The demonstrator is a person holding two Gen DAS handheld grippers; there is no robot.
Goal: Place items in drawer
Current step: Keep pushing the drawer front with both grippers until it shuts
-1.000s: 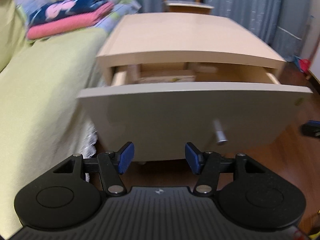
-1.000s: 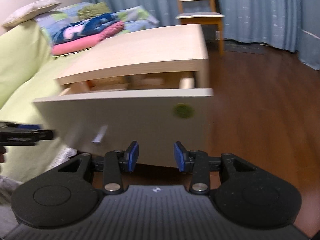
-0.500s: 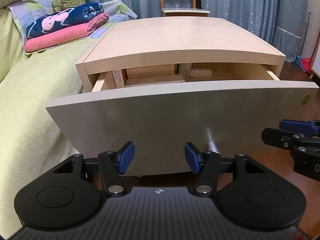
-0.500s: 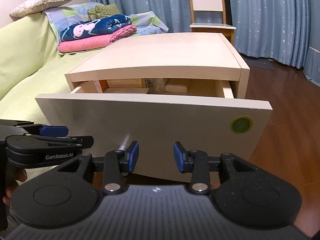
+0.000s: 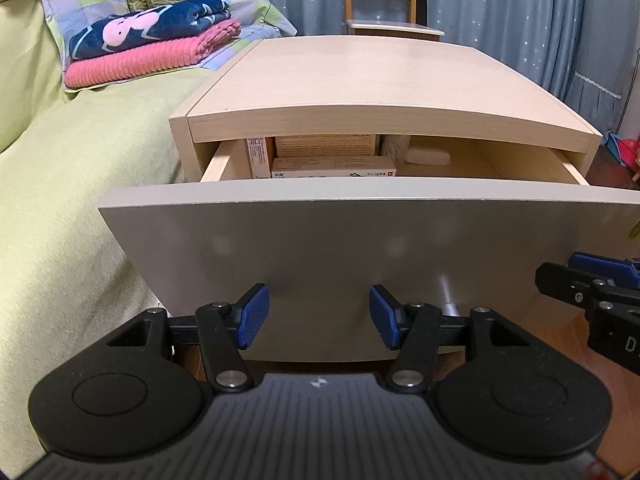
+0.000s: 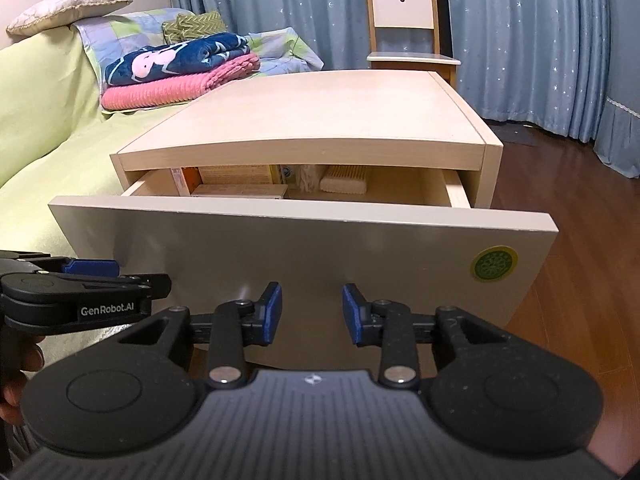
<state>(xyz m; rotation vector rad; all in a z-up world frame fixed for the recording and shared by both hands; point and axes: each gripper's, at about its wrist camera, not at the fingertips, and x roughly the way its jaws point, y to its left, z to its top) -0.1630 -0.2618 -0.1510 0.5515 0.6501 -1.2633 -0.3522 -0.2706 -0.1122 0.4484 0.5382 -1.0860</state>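
From the left wrist we look into the pulled-out drawer (image 5: 372,196) of the nightstand (image 5: 380,80): at 12 o'clock a flat medicine box (image 5: 334,169) lies in front, an upright box (image 5: 258,157) stands at its left, a tan box (image 5: 326,145) sits behind, and a cream brush (image 5: 426,157) lies toward 1 o'clock. Our left gripper (image 5: 319,316) has its blue pads apart and empty, just before the drawer front. The metal knob (image 5: 449,300) shows right of the pads; the right gripper (image 5: 592,280) enters at 3 o'clock. Folded blankets (image 5: 156,50) rest on the bed at 10 o'clock.

From the right wrist the same boxes (image 6: 236,184) and brush (image 6: 345,179) fill the drawer (image 6: 304,216). Our right gripper (image 6: 311,316) is spread and empty; the left gripper (image 6: 88,288) lies at 9 o'clock. A green sticker (image 6: 493,264) sits at 2 o'clock, a chair (image 6: 404,24) behind.

Compared with half a second ago, both views sit slightly higher and show more of the drawer's inside.
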